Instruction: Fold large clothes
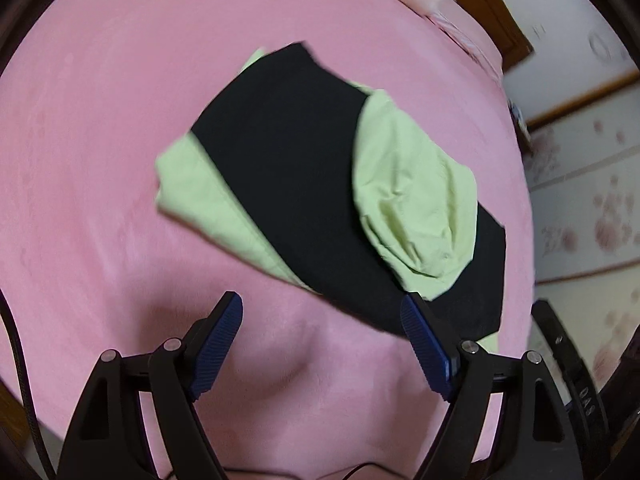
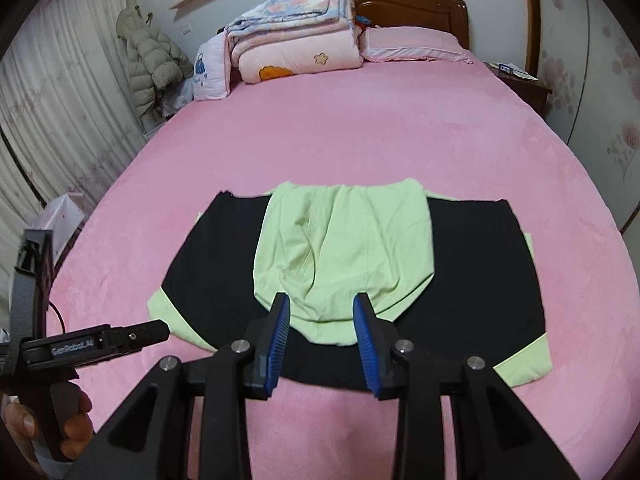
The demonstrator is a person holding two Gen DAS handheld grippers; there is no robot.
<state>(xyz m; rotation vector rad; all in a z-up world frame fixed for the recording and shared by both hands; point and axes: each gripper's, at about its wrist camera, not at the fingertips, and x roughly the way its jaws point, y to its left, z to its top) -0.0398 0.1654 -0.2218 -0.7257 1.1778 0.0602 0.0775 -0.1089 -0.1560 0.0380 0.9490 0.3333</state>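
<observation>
Nearest the lens: black right gripper (image 2: 322, 330) with blue ribbed pads, jaws partly spread, pinching nothing, poised over the near hem of a black-and-pale-green cotton garment (image 2: 472, 280). Spread flat mid-way down a pink plush bed (image 2: 360, 128), green sleeve folded inward to narrow it. At 8 o'clock, left gripper (image 1: 322, 342), jaws wide and empty, likely lining up for the next edge.
</observation>
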